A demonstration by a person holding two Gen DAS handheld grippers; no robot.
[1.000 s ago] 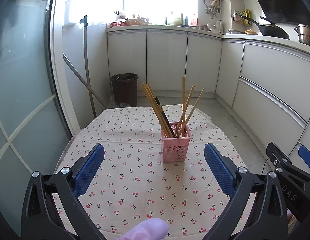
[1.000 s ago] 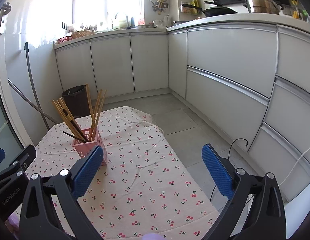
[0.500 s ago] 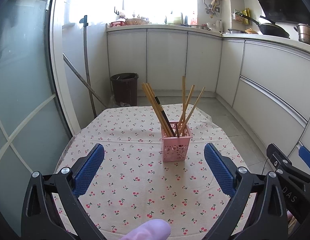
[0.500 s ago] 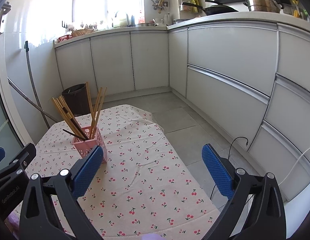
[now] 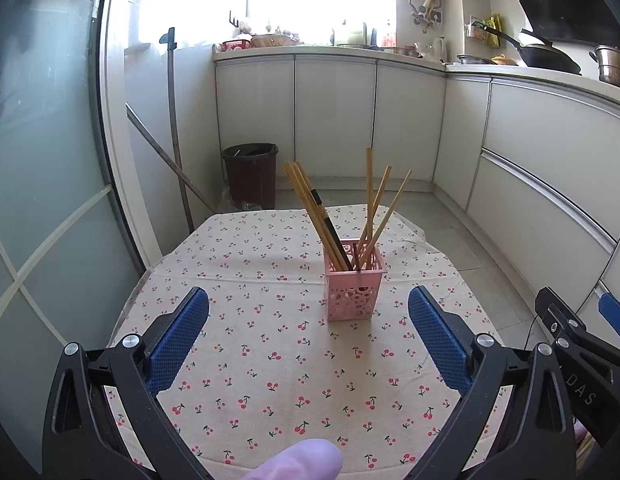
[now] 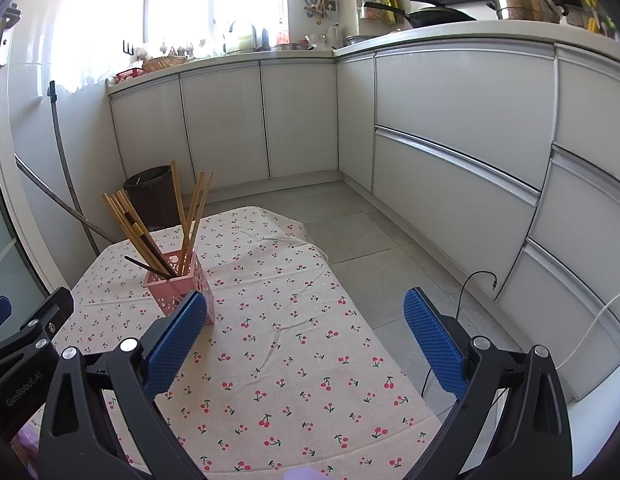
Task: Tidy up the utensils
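Note:
A pink perforated holder [image 5: 354, 286] stands upright on the cherry-print tablecloth [image 5: 269, 344], with several wooden chopsticks [image 5: 316, 214] and a dark one leaning in it. My left gripper [image 5: 307, 332] is open and empty, pulled back in front of the holder. My right gripper [image 6: 305, 334] is open and empty over the table's right part. The holder [image 6: 177, 284] sits to its left, just behind its left finger, with the chopsticks [image 6: 189, 216] sticking up. The right gripper also shows at the left wrist view's right edge [image 5: 582, 344].
White kitchen cabinets [image 6: 450, 152] run along the back and right. A dark bin [image 5: 251, 174] and a mop handle [image 5: 175, 128] stand beyond the table's far edge. A glass door [image 5: 37, 184] is at the left. A cable [image 6: 470, 292] lies on the floor at the right.
The right wrist view has shifted slightly, so the holder sits a little further right and higher in it. The left gripper has barely moved.

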